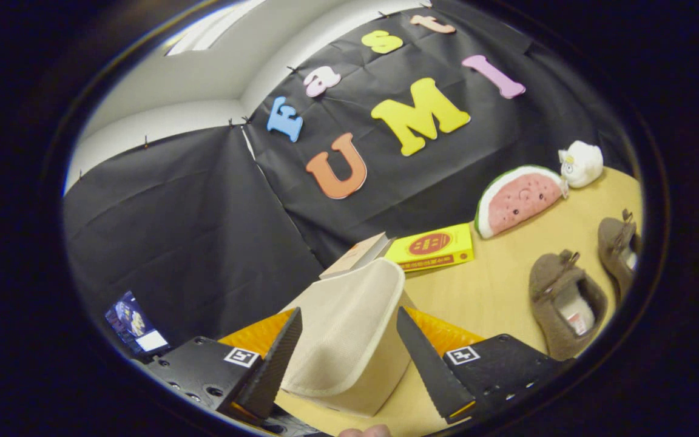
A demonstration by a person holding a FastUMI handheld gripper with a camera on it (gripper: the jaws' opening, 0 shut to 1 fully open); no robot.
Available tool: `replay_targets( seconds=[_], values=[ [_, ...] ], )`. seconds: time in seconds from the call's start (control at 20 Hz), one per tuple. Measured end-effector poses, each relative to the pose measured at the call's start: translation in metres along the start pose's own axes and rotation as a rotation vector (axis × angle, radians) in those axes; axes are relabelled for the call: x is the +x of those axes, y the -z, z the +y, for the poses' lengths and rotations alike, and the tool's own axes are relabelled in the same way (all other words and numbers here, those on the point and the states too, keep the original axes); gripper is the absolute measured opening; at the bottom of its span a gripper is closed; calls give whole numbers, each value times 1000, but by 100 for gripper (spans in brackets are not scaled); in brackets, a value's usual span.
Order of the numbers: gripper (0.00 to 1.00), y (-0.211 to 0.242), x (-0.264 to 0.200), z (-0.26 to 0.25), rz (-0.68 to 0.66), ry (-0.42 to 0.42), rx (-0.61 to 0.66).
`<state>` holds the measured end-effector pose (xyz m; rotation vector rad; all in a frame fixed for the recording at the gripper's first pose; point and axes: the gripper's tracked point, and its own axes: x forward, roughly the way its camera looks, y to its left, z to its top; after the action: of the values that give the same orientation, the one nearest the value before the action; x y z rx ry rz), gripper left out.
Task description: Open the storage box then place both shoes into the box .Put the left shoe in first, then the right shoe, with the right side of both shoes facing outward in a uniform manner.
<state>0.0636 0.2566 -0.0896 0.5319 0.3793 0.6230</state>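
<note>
A beige fabric storage box (380, 370) stands on the wooden table (495, 285), right in front of me. Its lid flap (343, 321) curves up and away between my fingers. My gripper (352, 358) is open, one finger at each side edge of the flap; I cannot tell whether they touch it. Two brown fuzzy shoes lie to the right of the box, openings up. The nearer shoe (568, 303) is just beyond my right finger (431, 364), and the farther shoe (619, 249) lies past it.
A yellow book (434, 246) and a pale carton (355, 255) lie just behind the box. A watermelon plush (519, 197) and a white plush (581, 162) sit by the back wall. A small lit screen (136, 325) stands off to the left. A person's fingertip (364, 431) shows below the box.
</note>
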Motion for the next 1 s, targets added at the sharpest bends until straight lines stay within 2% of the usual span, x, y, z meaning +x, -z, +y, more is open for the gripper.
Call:
replay_targets(
  seconds=[0.2,0.4,0.6,0.7,0.8,0.9,0.95,1.0],
  values=[
    [95,14,17,-10,57,-20,147],
    [95,25,26,-3,120,-94,346],
    [93,14,32,4,112,-150,434],
    [74,9,31,2,101,-151,454],
    [43,-4,24,-7,52,-129,495],
    [13,-13,20,0,52,-126,469],
    [12,-9,13,2,54,-113,429],
    [12,-26,15,9,41,-125,427]
  ],
)
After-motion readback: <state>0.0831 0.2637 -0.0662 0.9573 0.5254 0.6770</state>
